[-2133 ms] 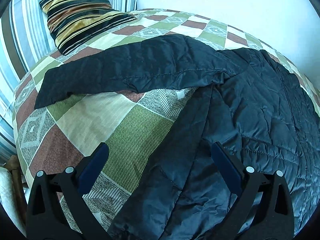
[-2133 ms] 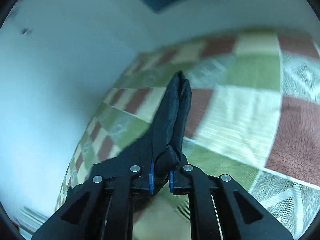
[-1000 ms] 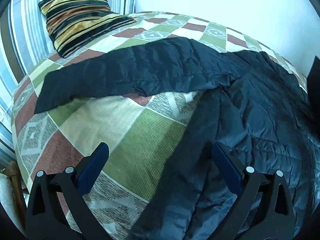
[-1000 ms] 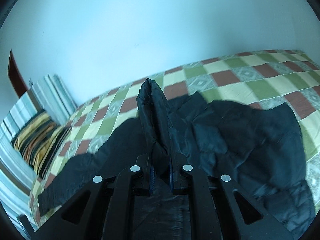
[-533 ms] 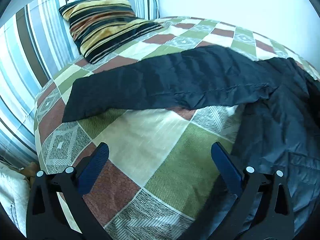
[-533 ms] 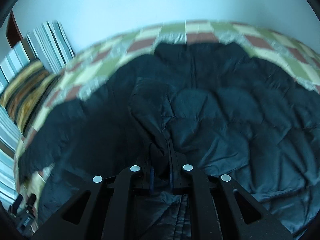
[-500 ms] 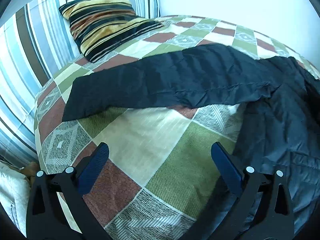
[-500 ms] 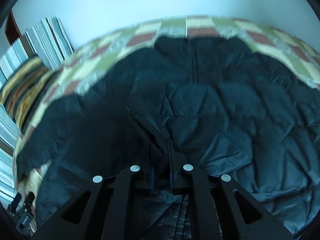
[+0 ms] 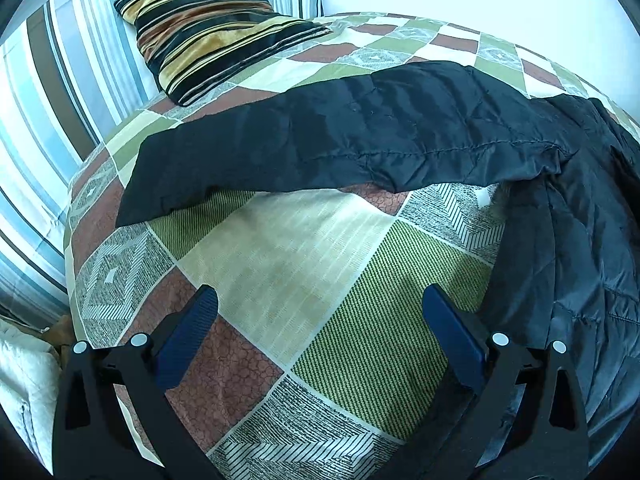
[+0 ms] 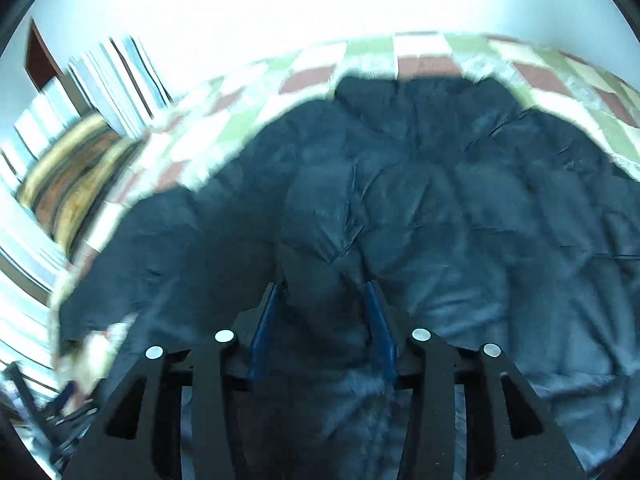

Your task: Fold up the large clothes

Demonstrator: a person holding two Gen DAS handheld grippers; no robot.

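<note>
A black quilted jacket [image 9: 580, 240] lies on the checked bedspread [image 9: 300, 248], with one sleeve [image 9: 360, 148] stretched out to the left toward the pillow. My left gripper [image 9: 319, 296] hovers wide open over bare bedspread, just left of the jacket's body, with nothing between its fingers. In the blurred right wrist view the jacket [image 10: 460, 200] fills the frame. My right gripper [image 10: 321, 286] is low over it and its jaws are opening. The other sleeve's folded end [image 10: 320, 240] lies loose between the blue pads, on top of the jacket's body.
A pillow [image 9: 212, 28] striped in black and gold rests at the head of the bed. Striped blue fabric [image 9: 52, 100] rises behind it on the left. The bed's edge drops away at the lower left, beside something white [image 9: 20, 392]. A white wall stands behind the bed.
My right gripper carried the pinched sleeve over the jacket's body, sank toward it, and its jaws have parted. My left gripper has drifted left, off the jacket and over bare bedspread.
</note>
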